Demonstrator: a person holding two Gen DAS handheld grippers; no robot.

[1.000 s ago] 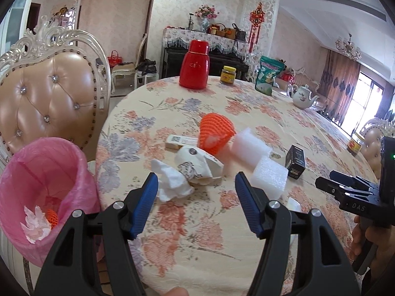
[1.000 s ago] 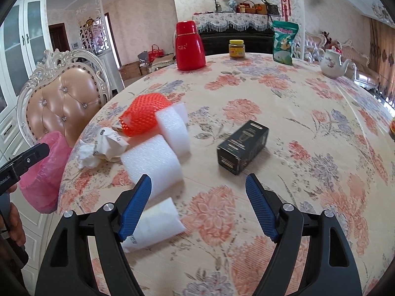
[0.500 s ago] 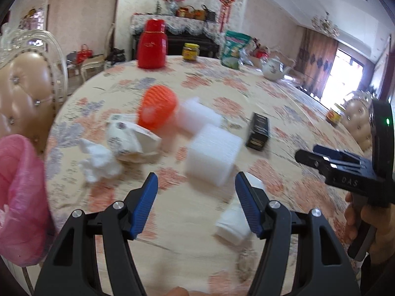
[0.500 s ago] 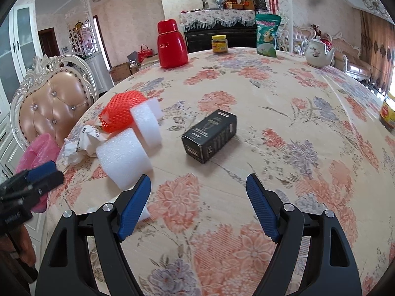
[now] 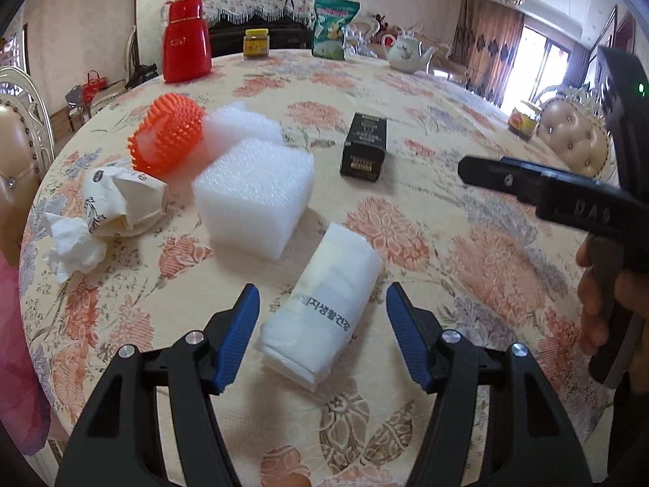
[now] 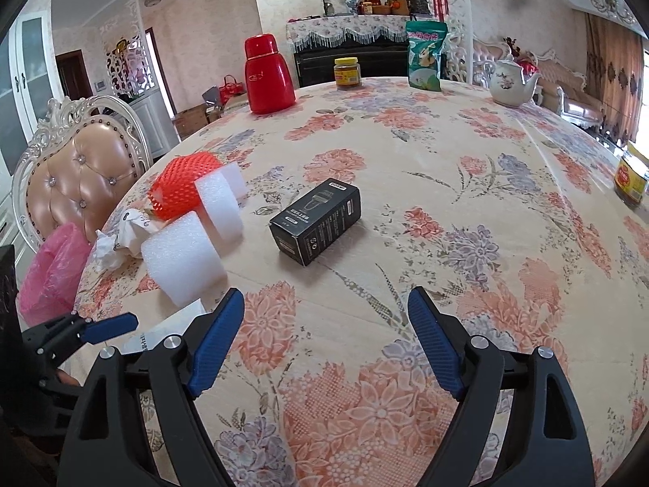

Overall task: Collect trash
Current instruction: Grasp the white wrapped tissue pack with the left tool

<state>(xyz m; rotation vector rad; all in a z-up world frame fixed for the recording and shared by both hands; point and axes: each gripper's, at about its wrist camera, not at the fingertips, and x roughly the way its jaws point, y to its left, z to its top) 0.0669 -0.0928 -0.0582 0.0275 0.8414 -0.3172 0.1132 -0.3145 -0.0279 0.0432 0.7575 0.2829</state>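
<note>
Trash lies on the floral table: a white folded packet with Korean print (image 5: 324, 312), a white foam block (image 5: 255, 199), a second foam piece (image 5: 243, 123), an orange foam net (image 5: 168, 142), a crumpled paper wrapper (image 5: 121, 199), a white tissue (image 5: 71, 245) and a black box (image 5: 364, 147). My left gripper (image 5: 322, 337) is open, its fingers either side of the packet's near end. My right gripper (image 6: 324, 341) is open and empty over bare cloth, short of the black box (image 6: 318, 225). The pink-lined bin (image 6: 50, 268) stands off the table's left edge.
A red thermos (image 5: 185, 40), a yellow jar (image 5: 256, 43), a green bag (image 5: 333, 28) and a white teapot (image 5: 407, 53) stand at the far side. Another jar (image 6: 632, 180) sits at the right. A padded chair (image 6: 81, 174) stands beside the bin.
My left gripper has swung right, away from the bin and the tissue, and come down over the white packet. My right gripper has shifted right, toward the black box.
</note>
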